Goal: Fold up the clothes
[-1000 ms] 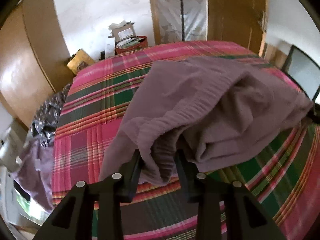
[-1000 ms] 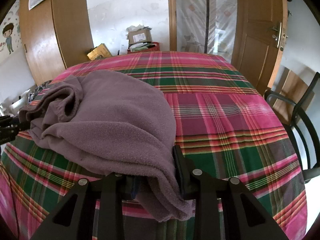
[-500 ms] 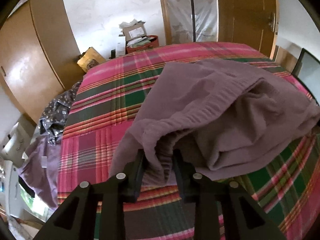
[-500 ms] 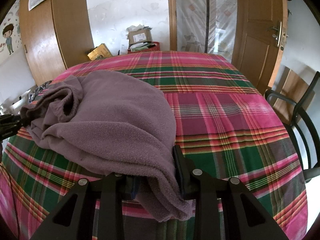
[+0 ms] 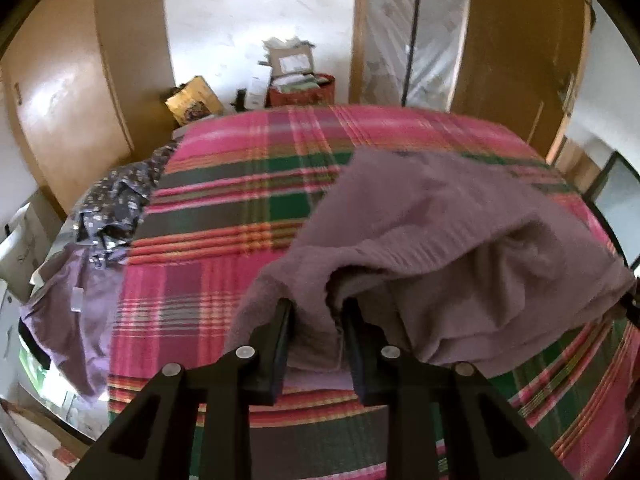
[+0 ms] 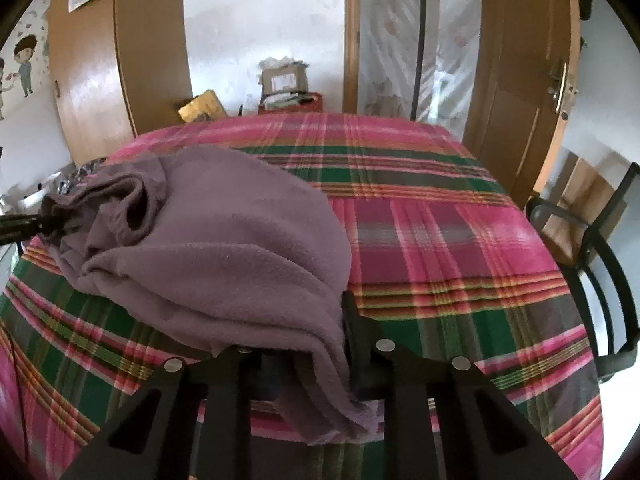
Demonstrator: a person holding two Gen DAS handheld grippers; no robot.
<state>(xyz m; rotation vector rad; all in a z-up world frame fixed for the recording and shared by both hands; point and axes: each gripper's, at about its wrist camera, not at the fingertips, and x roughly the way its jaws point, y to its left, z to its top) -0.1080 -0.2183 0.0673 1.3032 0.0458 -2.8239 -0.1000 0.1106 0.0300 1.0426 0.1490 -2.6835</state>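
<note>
Pinching the mauve fleece point(image 5: 460, 240) in both my left gripper point(image 5: 316, 332) and right gripper point(image 6: 304, 344), I fear its slack middle, toward twelve o'clock, bunching unevenly.

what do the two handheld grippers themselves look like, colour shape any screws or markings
Both look alike: the left gripper and right gripper are matte black, each with two flat, blade-like fingers on angular arms with triangular cut-outs. Round silver screw heads sit along the arms. No cables, labels or sleeves show.
</note>
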